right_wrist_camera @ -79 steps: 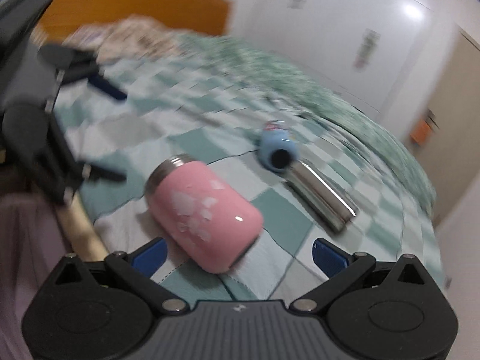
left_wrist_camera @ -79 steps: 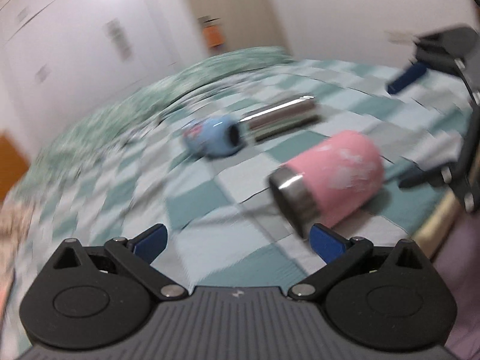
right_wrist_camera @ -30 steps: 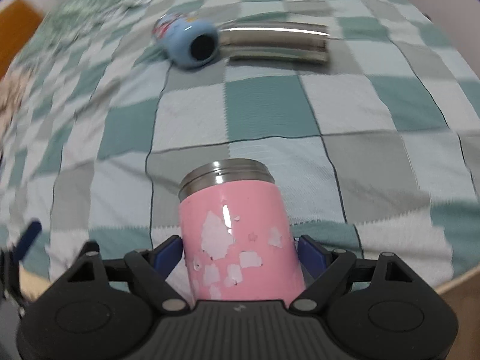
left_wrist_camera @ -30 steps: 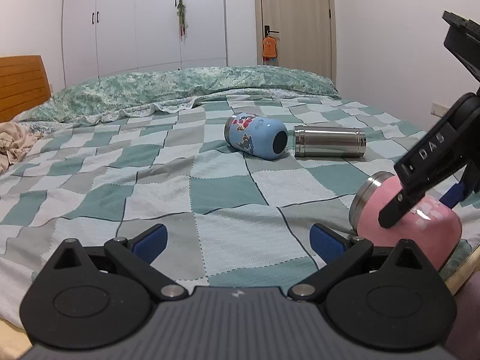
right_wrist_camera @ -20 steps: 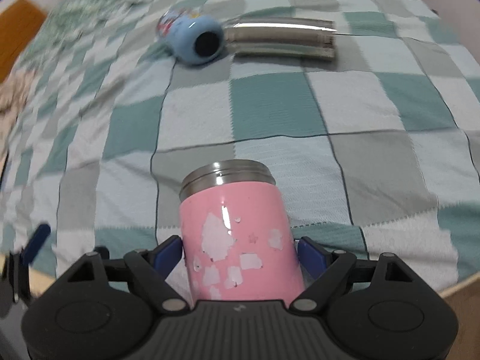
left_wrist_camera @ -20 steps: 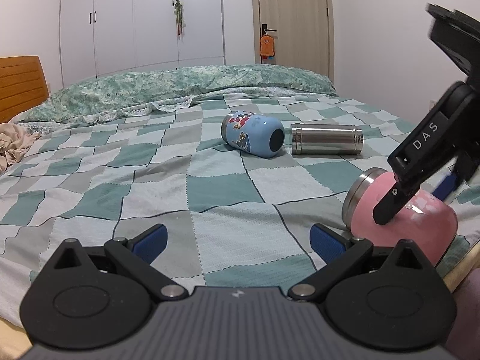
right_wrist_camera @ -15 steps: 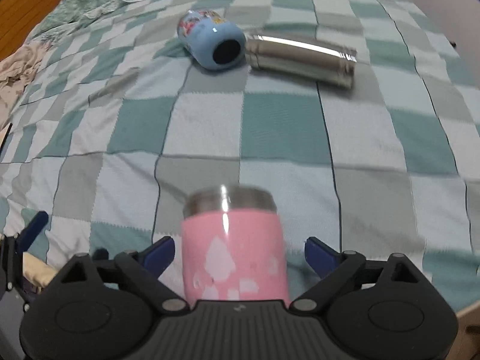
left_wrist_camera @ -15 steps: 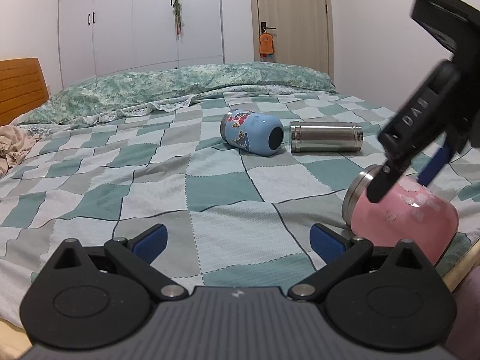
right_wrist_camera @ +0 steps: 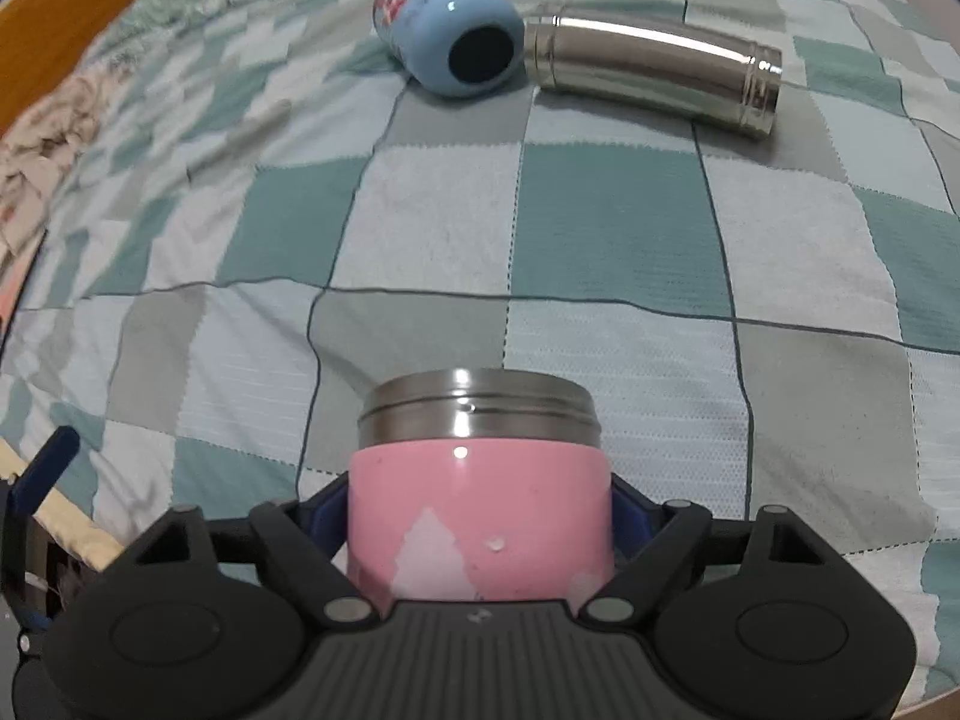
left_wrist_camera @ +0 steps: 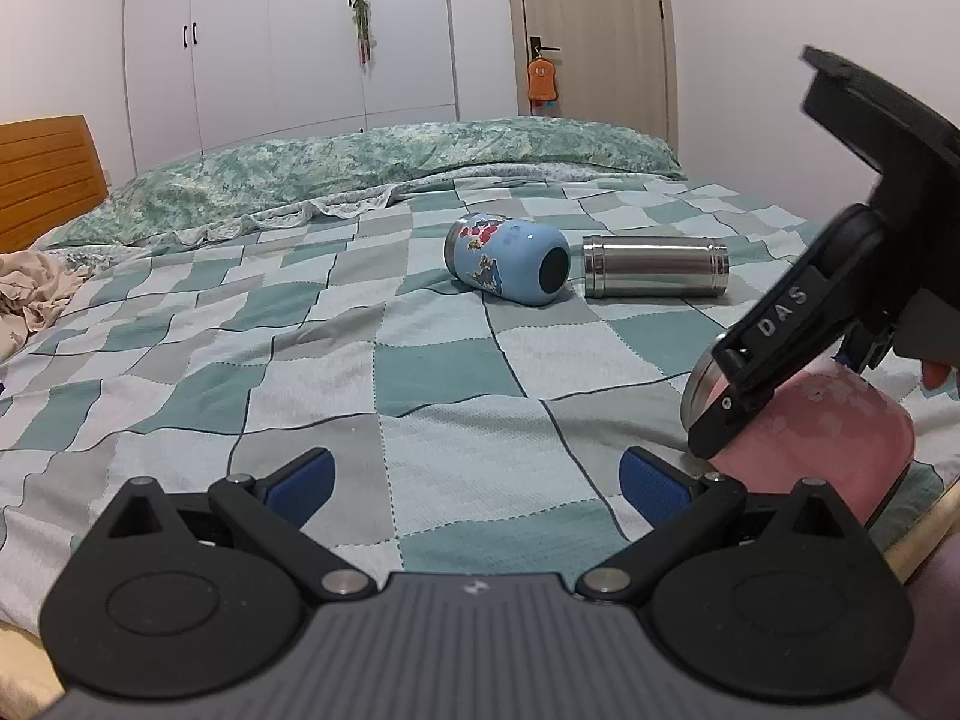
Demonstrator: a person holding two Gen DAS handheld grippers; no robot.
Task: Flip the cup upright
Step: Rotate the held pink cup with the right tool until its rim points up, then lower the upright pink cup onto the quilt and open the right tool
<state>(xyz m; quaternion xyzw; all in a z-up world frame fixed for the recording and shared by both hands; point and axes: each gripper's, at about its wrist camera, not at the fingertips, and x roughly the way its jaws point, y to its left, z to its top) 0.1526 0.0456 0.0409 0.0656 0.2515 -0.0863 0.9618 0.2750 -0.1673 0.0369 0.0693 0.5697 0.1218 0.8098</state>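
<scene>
Right tongs (right_wrist_camera: 479, 516) clamp glossy pink steel-rimmed cup (right_wrist_camera: 480, 516); left tongs (left_wrist_camera: 474, 480) gape.

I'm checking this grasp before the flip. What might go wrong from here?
The right gripper clamps the pink steel-rimmed cup on its smooth sides, so it may slip while turning. The cup lies near the edge of the checkered bedspread; it might roll off, or tip once upright on soft fabric.

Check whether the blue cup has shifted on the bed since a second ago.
No. In the left wrist view the blue cup lies on its side just left of the steel cup, on the same squares of the checked blanket.
</scene>
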